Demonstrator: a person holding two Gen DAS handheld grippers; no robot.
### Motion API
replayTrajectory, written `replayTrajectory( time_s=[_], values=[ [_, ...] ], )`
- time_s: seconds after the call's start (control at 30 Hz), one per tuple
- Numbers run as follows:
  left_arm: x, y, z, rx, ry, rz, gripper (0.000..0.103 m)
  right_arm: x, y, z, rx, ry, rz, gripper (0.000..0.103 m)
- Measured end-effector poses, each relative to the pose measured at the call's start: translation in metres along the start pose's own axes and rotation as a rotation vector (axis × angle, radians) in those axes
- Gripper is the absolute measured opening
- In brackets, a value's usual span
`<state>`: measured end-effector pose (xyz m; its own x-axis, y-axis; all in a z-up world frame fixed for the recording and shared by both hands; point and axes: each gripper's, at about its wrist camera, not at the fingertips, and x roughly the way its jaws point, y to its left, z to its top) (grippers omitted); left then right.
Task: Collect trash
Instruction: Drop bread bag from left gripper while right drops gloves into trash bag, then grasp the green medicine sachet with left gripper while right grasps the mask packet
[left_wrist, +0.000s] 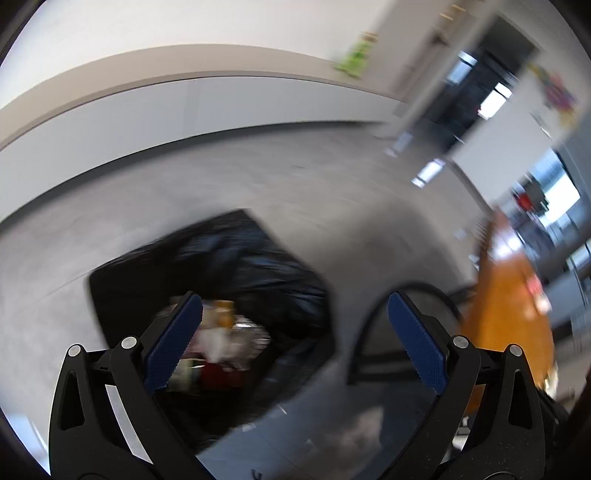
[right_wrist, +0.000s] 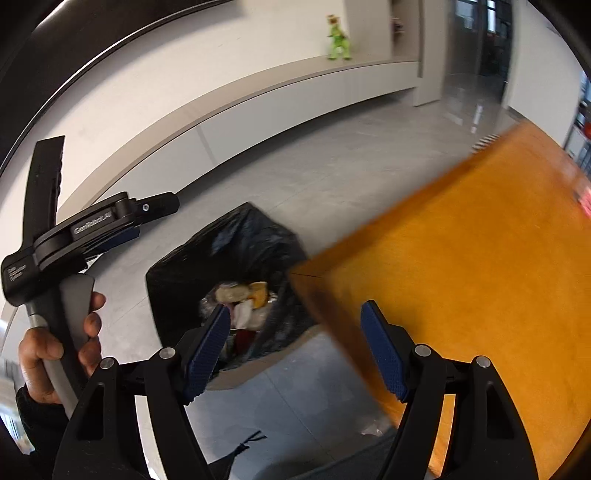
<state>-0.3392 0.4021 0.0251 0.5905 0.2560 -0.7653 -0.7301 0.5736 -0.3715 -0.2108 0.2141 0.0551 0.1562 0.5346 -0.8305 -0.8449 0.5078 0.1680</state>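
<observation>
A bin lined with a black trash bag stands on the grey floor and holds mixed trash. It also shows in the right wrist view, with its trash. My left gripper is open and empty, above and just right of the bin's opening. My right gripper is open and empty, over the gap between the bin and the orange table. The left gripper, held in a hand, also shows at the left of the right wrist view. The left wrist view is motion-blurred.
The orange table's corner is close to the bin. A black chair back is beside the table. A long low white ledge runs along the far wall with a green toy on it. Grey floor lies between.
</observation>
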Motion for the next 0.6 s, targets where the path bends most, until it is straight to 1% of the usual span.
replayTrajectory(
  time_s=[0.03, 0.07, 0.17, 0.27, 0.33, 0.37, 0.5, 0.6],
  values=[
    [0.001, -0.015, -0.001, 0.032, 0.006, -0.026, 0.097, -0.008, -0.012, -0.003, 0.025, -0.008, -0.017, 0.074],
    [0.000, -0.039, -0.003, 0.077, 0.014, -0.060, 0.097, -0.020, -0.030, -0.007, 0.062, -0.020, -0.039, 0.074],
    [0.004, -0.090, -0.010, 0.170, 0.039, -0.120, 0.097, -0.043, -0.070, -0.016, 0.139, -0.042, -0.082, 0.074],
    [0.011, -0.147, -0.023, 0.261, 0.081, -0.180, 0.097, -0.068, -0.116, -0.030, 0.231, -0.072, -0.134, 0.074],
    [0.018, -0.190, -0.035, 0.328, 0.118, -0.222, 0.097, -0.085, -0.149, -0.044, 0.304, -0.091, -0.163, 0.074],
    [0.021, -0.204, -0.041, 0.350, 0.130, -0.235, 0.097, -0.091, -0.167, -0.051, 0.340, -0.098, -0.177, 0.074],
    [0.033, -0.282, -0.073, 0.481, 0.183, -0.292, 0.097, -0.117, -0.228, -0.076, 0.465, -0.125, -0.238, 0.074],
    [0.043, -0.332, -0.095, 0.548, 0.227, -0.347, 0.097, -0.137, -0.274, -0.096, 0.555, -0.140, -0.291, 0.074]
  ],
)
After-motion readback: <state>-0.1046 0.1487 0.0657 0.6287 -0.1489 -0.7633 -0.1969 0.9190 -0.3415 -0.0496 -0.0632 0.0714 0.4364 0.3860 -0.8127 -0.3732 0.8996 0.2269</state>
